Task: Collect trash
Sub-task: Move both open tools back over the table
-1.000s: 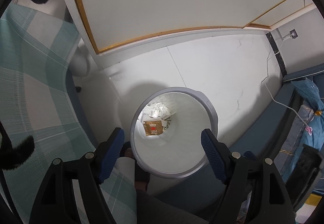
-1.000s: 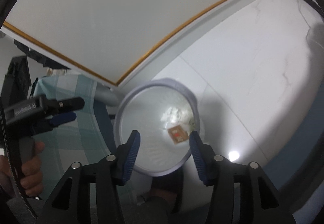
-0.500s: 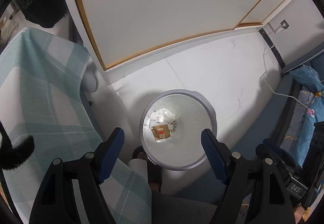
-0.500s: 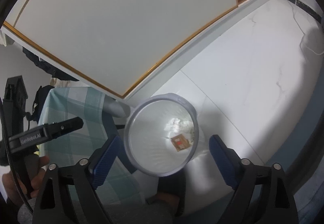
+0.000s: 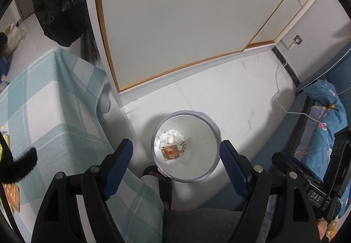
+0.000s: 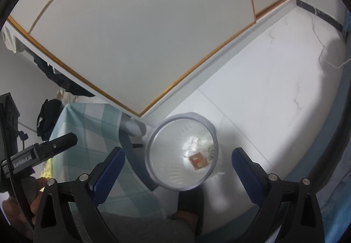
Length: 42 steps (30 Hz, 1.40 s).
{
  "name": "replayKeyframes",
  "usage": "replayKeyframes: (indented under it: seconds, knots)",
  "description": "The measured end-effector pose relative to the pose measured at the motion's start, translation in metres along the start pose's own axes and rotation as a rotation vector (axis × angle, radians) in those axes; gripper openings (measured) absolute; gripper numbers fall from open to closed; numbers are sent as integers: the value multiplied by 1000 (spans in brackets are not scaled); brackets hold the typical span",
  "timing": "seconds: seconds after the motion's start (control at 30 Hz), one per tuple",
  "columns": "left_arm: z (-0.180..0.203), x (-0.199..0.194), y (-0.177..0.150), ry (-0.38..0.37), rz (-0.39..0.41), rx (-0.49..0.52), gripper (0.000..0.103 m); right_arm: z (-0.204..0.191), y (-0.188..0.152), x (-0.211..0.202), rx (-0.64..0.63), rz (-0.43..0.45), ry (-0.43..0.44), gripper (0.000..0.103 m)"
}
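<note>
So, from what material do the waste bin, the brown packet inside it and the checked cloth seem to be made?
Waste bin: probably plastic, pale grey, smooth, with a moulded rim and a soft sheen inside.
Brown packet: looks like foil or coated paper, flat, printed with a red mark; which one is unclear.
Checked cloth: woven fabric, matt, with a fine ribbed texture, hanging in soft folds over the edge.

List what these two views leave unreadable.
- Packet print: too small, both views.
- Bin contents under the tissue: covered.
- Yellow items on the tablecloth: cut by the left view's edge.
- Foot: hidden by the bin rim and trouser leg.
- Bedding: cut by the left view's edge.
</note>
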<state>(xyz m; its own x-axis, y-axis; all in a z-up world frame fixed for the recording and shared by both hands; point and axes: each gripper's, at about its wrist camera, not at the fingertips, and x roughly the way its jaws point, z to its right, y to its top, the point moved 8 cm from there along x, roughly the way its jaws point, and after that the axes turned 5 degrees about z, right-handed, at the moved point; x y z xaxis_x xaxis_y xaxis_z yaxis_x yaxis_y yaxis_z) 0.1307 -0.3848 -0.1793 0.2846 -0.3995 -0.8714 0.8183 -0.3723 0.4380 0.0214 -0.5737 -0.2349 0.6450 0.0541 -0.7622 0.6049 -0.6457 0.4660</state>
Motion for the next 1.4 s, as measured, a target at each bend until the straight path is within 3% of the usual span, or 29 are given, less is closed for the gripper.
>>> replayKeyframes:
  seconds: [0.47,0.8,1.1,1.4]
  knots:
    - [-34,-83,0,20,194,-87,79,-69,9,-57,-123,131,47,101]
    - [-108,-156,-11,108,347,-183,79,-172,4,-96,-262,224,185,102]
    - [-193,-211,-39,193,443,-304,79,-282,-39,-108,-449,259,333,102]
    - [-271,-235,-66,280,502,-399,79,-357,-94,-85,-573,209,406,102]
